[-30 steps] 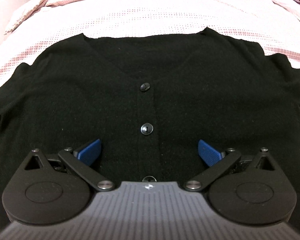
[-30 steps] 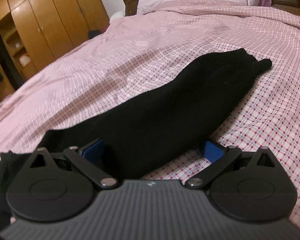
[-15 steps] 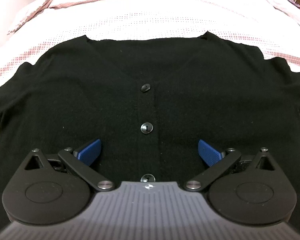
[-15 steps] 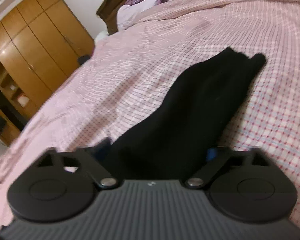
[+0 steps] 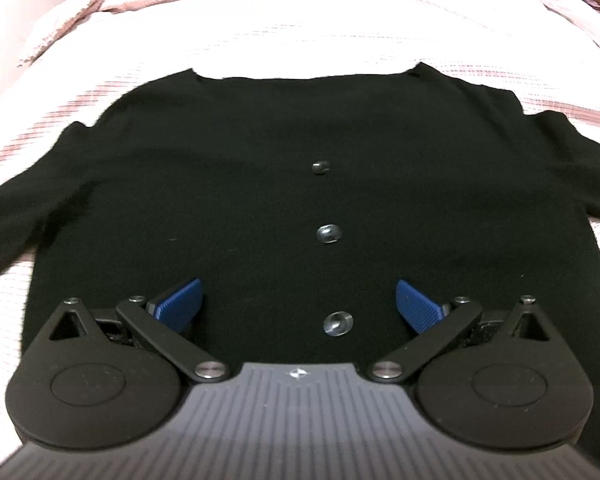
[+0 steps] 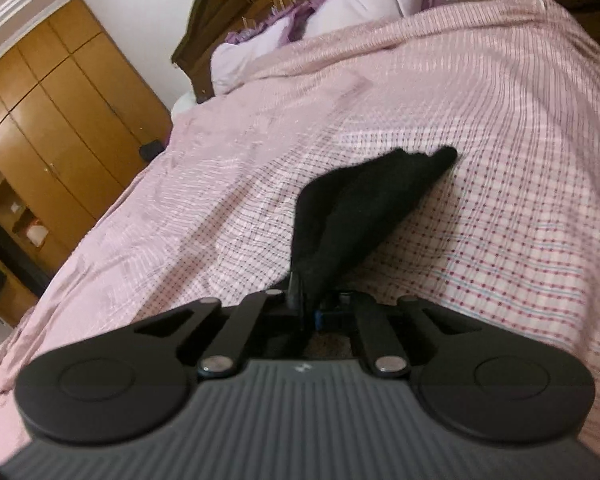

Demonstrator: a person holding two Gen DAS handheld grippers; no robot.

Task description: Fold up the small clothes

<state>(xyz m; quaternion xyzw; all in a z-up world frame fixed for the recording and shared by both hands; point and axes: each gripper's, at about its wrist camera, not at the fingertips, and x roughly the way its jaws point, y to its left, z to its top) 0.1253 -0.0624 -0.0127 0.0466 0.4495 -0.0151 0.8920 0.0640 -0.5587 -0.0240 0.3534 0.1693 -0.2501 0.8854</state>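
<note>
A black buttoned cardigan (image 5: 260,184) lies flat, front up, on the bed, neckline at the far side. My left gripper (image 5: 298,300) is open and empty above its lower front, blue pads either side of the button row (image 5: 329,234). In the right wrist view my right gripper (image 6: 310,304) is shut on the cardigan's black sleeve (image 6: 364,208). The sleeve rises from the bedspread toward the jaws and its cuff end lies farther away.
The pink checked bedspread (image 6: 520,168) covers the bed. Pillows (image 6: 352,8) and a dark wooden headboard (image 6: 228,12) are at the far end. A wooden wardrobe (image 6: 52,120) stands to the left beyond the bed edge.
My right gripper closed on the sleeve and tilted, lifting it off the bedspread. My left gripper stayed open and drew back slightly over the cardigan front.
</note>
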